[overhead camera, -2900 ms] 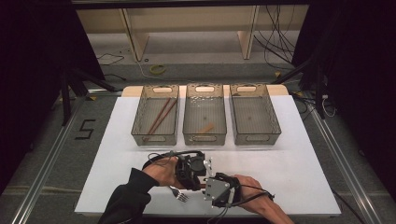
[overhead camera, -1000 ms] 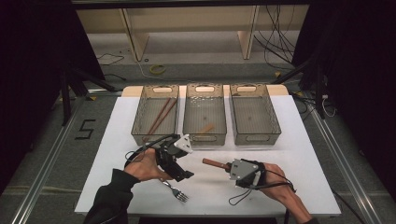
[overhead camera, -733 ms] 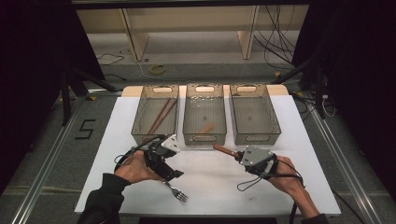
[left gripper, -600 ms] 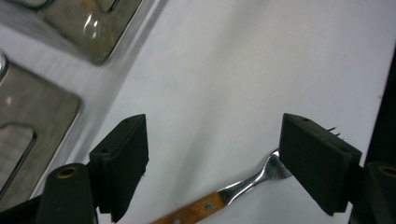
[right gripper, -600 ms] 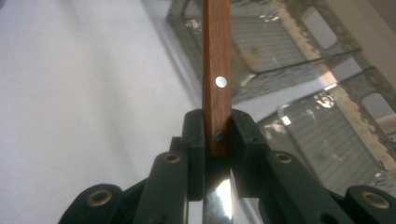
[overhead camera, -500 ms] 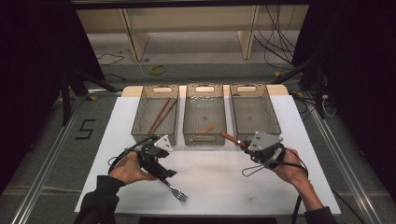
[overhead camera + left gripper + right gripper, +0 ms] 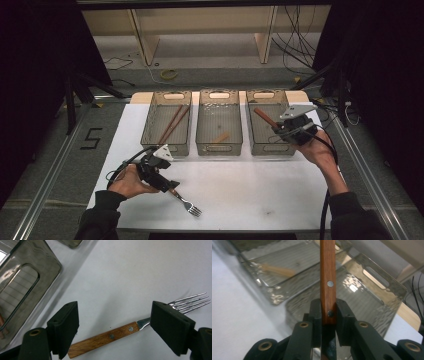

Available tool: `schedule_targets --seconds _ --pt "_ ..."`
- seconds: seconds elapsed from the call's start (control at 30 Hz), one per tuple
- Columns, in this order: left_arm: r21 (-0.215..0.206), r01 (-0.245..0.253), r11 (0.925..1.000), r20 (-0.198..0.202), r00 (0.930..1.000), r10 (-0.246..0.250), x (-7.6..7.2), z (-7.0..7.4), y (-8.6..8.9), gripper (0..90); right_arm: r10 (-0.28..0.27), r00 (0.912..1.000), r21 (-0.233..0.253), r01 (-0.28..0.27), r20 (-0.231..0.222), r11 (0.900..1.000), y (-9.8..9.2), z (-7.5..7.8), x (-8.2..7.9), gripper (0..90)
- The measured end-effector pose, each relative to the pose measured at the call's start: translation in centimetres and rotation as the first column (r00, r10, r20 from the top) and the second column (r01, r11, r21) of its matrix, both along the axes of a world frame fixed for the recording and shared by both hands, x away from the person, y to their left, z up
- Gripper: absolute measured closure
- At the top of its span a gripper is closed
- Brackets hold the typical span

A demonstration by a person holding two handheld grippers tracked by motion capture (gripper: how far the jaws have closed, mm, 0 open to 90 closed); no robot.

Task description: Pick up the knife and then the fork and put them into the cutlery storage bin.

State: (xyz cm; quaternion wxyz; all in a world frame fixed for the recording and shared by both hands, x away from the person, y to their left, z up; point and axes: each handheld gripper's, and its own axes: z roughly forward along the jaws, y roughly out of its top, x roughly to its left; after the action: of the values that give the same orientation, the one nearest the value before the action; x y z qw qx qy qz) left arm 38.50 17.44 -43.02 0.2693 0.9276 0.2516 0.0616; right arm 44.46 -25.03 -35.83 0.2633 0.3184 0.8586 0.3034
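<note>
1. broadly, three clear bins sit in a row on the white table (image 7: 260,200); a "5" (image 7: 91,138) is taped on the floor at left.
2. right gripper (image 7: 328,312) pinches a wooden-handled utensil (image 7: 327,270) over the right bin (image 7: 270,147); a slack pinch could drop it outside.
3. left gripper (image 7: 113,325) is spread wide around the fork (image 7: 110,336) lying on the table; closing off-centre might skid it.

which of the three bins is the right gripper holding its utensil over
The right-hand bin: the right gripper holds the wooden-handled utensil above it; the other two bins sit further left.
</note>
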Motion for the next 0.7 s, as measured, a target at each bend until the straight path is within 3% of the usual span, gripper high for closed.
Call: schedule_targets --seconds 0.17,0.7 --pt "0.009 0.001 1.0 0.003 1.0 -0.001 0.1 -0.2 0.1 21.8 -0.065 0.9971 0.019 0.066 -0.039 0.998 -0.1 0.1 2.4 77.7" --pt "-0.006 0.01 0.9999 -0.001 0.9999 -0.01 -0.1 -0.3 0.6 20.6 -0.161 0.9813 0.026 0.164 -0.106 0.986 1.1 -0.4 8.1 77.5"
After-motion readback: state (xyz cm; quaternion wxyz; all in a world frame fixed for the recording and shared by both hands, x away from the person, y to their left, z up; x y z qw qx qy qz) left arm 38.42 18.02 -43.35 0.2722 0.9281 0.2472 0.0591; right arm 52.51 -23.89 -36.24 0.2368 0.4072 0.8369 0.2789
